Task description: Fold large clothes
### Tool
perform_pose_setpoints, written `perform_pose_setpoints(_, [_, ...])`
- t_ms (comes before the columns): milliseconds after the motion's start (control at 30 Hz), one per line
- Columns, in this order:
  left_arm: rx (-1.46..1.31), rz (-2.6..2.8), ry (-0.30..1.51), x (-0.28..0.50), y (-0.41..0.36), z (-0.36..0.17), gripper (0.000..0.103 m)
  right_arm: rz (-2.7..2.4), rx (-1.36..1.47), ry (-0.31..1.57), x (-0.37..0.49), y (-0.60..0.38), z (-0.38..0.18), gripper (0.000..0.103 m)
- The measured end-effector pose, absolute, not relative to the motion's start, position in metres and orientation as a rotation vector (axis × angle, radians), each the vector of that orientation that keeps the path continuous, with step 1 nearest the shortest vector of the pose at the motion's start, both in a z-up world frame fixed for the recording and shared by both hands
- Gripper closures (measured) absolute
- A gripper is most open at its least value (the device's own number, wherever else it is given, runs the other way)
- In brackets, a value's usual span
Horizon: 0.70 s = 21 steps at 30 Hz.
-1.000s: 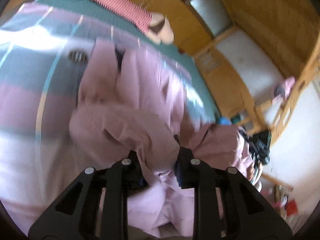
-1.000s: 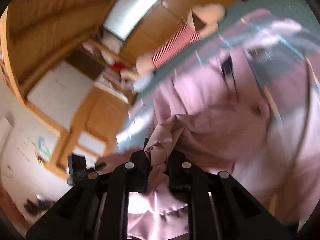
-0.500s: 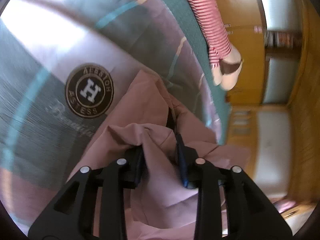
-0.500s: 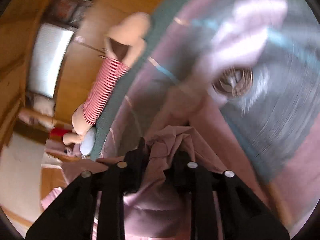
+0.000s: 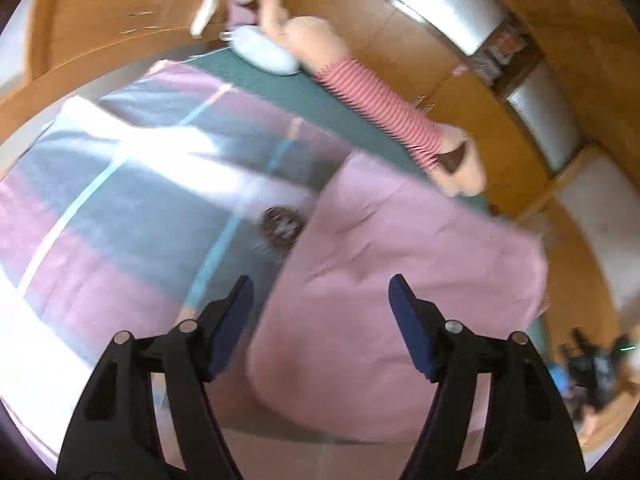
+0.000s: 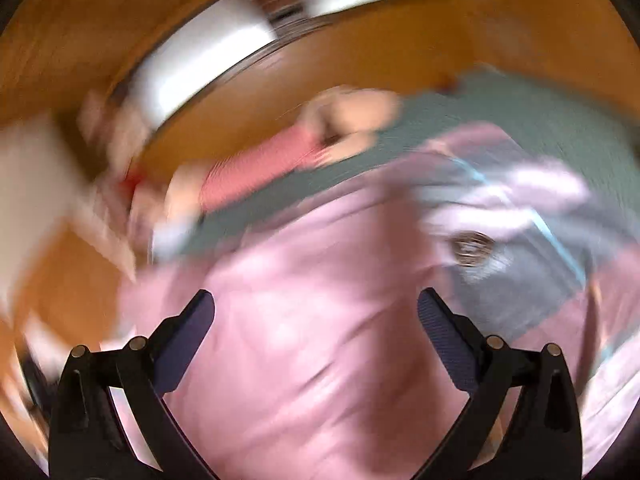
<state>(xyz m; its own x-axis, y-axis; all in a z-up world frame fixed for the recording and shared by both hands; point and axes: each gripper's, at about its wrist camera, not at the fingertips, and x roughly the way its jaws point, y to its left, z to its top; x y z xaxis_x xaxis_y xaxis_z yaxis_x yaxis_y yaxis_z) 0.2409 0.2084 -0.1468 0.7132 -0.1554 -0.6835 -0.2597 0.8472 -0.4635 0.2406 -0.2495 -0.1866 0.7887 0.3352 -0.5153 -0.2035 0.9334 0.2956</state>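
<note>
A large pink garment (image 5: 400, 280) lies folded over on the bed, its top layer fairly flat with a few creases. It also shows, blurred, in the right wrist view (image 6: 312, 320). My left gripper (image 5: 320, 292) is open and empty, held above the garment's left edge. My right gripper (image 6: 316, 308) is open and empty, held above the garment's middle. Neither touches the cloth.
The garment rests on a plaid pink, grey and blue blanket (image 5: 132, 208) with a round logo patch (image 5: 282, 226). A striped red plush toy (image 5: 380, 108) lies along the far edge on a green sheet (image 5: 320, 104). Wooden wall panels (image 5: 120, 20) stand behind.
Both grippers were shut on bunched pink cloth. They have let go, opened wide and pulled back upward. The garment now lies spread on the bed.
</note>
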Motion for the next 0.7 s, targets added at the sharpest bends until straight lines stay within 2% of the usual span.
perform_pose_setpoints(33, [-0.567, 0.065, 0.830, 0.237, 0.205, -0.163, 0.033, 0.346, 0.141, 0.625, 0.242, -0.212, -0.193, 0.019])
perform_pose_setpoints(67, [-0.555, 0.058, 0.906, 0.239, 0.197, -0.182, 0.034, 0.420, 0.048, 0.682, 0.241, -0.169, -0.202, 0.035])
perform_pose_setpoints(133, [-0.551, 0.048, 0.987, 0.246, 0.185, -0.203, 0.036, 0.467, -0.057, 0.753, 0.247, -0.119, -0.220, 0.047])
perform_pose_setpoints(233, [-0.500, 0.040, 1.058, 0.252, 0.170, -0.222, 0.033, 0.336, -0.243, 0.778, 0.285, -0.065, -0.250, 0.047])
perform_pose_setpoints(367, [-0.418, 0.035, 1.088, 0.271, 0.159, -0.223, 0.020, 0.197, -0.211, 0.820, 0.382, -0.056, -0.286, 0.027])
perform_pose_setpoints(433, [-0.337, 0.019, 1.060, 0.281, 0.153, -0.219, 0.012, 0.138, -0.226, 0.809, 0.410, -0.054, -0.293, 0.024])
perform_pose_setpoints(500, [-0.366, -0.006, 1.076, 0.286, 0.159, -0.229, 0.012, 0.093, -0.230, 0.813, 0.428, -0.050, -0.295, 0.020])
perform_pose_setpoints(567, [-0.417, -0.027, 1.107, 0.290, 0.167, -0.240, 0.012, 0.075, -0.208, 0.796, 0.435, -0.044, -0.286, 0.019])
perform_pose_setpoints(633, [-0.523, -0.040, 1.148, 0.288, 0.176, -0.251, 0.013, 0.113, -0.189, 0.716, 0.418, -0.035, -0.269, 0.027])
perform_pose_setpoints(700, [-0.555, -0.056, 1.159, 0.288, 0.178, -0.256, 0.014, 0.229, -0.175, 0.676, 0.399, -0.017, -0.251, 0.029])
